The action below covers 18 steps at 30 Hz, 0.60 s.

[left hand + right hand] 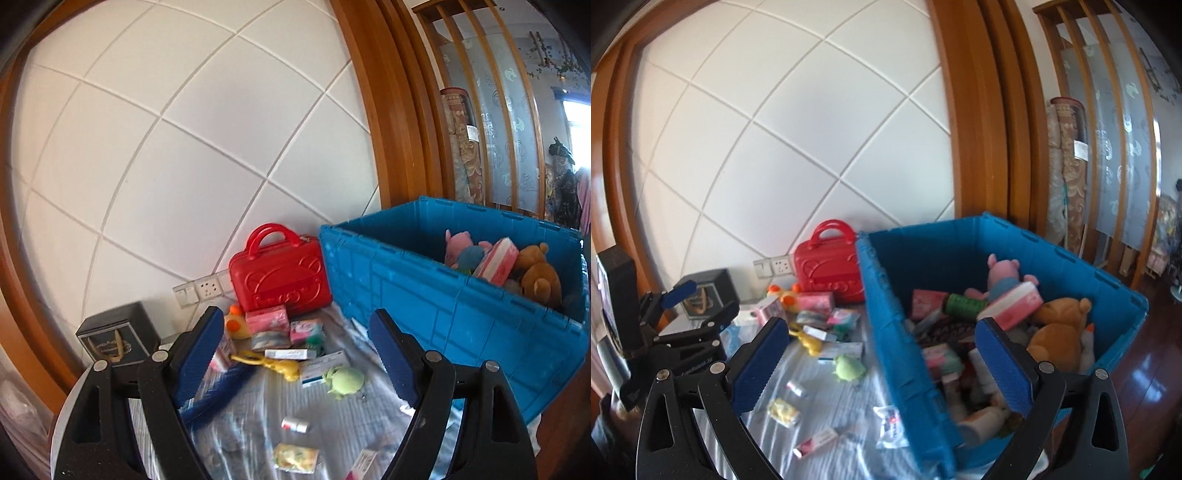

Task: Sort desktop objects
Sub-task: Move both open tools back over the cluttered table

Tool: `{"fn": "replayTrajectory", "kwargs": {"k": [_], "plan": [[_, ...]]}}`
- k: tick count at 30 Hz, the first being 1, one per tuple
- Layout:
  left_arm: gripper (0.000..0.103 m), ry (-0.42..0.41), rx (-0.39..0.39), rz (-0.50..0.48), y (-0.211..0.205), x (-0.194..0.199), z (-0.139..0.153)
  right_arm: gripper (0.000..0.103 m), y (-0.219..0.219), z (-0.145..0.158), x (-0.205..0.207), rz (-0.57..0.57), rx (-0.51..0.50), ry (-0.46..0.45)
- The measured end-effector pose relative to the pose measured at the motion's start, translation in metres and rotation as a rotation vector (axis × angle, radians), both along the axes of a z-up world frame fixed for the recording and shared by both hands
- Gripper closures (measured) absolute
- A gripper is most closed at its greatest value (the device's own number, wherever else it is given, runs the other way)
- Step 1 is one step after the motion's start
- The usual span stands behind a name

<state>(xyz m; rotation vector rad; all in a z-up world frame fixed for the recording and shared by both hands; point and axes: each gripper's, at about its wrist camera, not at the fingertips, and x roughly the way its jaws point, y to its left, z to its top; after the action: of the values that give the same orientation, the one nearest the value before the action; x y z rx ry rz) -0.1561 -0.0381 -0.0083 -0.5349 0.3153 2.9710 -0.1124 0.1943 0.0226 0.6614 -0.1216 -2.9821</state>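
A blue crate (443, 314) stands on the right of the cloth-covered table (258, 417) and holds plush toys and boxes (1015, 310). Loose items lie on the cloth: a green plush (345, 380), a yellow toy (284, 365), pink boxes (267, 321), a small tube (294, 424) and a yellow packet (295, 458). My left gripper (295, 354) is open and empty, above the loose items; it also shows in the right wrist view (698, 302). My right gripper (882, 362) is open and empty, over the crate's near-left wall (905, 350).
A red toy suitcase (279, 273) stands against the white tiled wall by a socket (207, 290). A dark box (114, 332) sits at the back left. A wooden door frame (388, 129) rises behind the crate. More packets (890, 424) lie near the crate.
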Motion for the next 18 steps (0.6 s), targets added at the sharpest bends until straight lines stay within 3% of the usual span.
{"fn": "replayTrajectory", "kwargs": {"k": [10, 18], "plan": [[0.022, -0.005, -0.027, 0.029, -0.040, 0.001, -0.018, 0.000, -0.046, -0.029, -0.003, 0.033, 0.017, -0.087], [0.022, -0.063, -0.049, 0.123, -0.075, -0.014, -0.056, 0.000, -0.061, -0.070, -0.039, 0.088, 0.057, -0.145]]}}
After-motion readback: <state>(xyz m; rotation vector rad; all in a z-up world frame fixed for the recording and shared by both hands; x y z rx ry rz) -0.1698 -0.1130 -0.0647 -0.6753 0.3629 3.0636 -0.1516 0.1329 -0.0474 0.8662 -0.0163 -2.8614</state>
